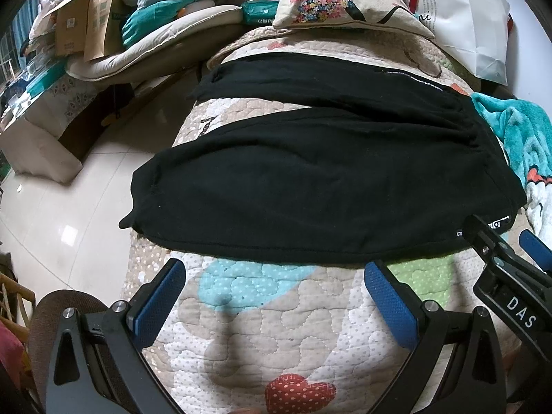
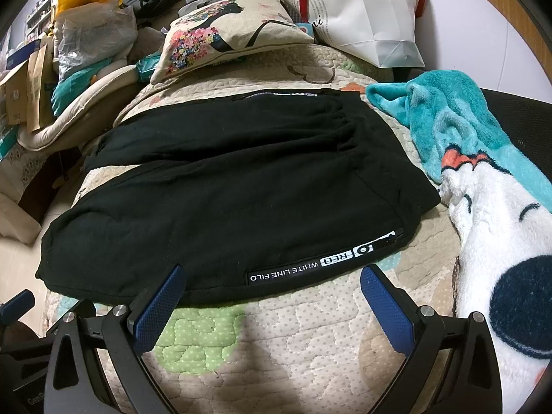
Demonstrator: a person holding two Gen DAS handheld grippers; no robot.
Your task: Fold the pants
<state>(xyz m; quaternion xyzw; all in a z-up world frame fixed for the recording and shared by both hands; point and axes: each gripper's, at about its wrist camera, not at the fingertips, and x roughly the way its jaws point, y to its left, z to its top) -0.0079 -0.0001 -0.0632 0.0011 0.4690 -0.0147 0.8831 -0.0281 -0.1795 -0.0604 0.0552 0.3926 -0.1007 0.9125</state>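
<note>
Quilted bedding [image 1: 276, 327] covers the work surface, patterned with a red heart and pastel patches, while a floral cushion [image 1: 331, 0], a white paper bag [image 2: 365, 13] and a teal plush blanket [image 2: 483, 158] crowd its far and right edges. Black pants [image 1: 310, 179] lie spread flat across the middle of the quilt, their long axis running left to right in front of both tools, with the gathered waistband toward the right and the two legs reaching left, the far leg splayed slightly away from the near one. A white-lettered label [image 2: 310, 267] marks the near hem at the right. The left gripper [image 1: 276, 296] hovers just short of that near edge, jaws spread wide and holding nothing; the right gripper [image 2: 272, 296] sits likewise wide open and empty, its left fingertip [image 2: 165, 289] overlapping the cloth's edge in view. Judged from this layout, the right tool is nearer the waistband and the left nearer the leg ends, so the fold has not yet begun.
</note>
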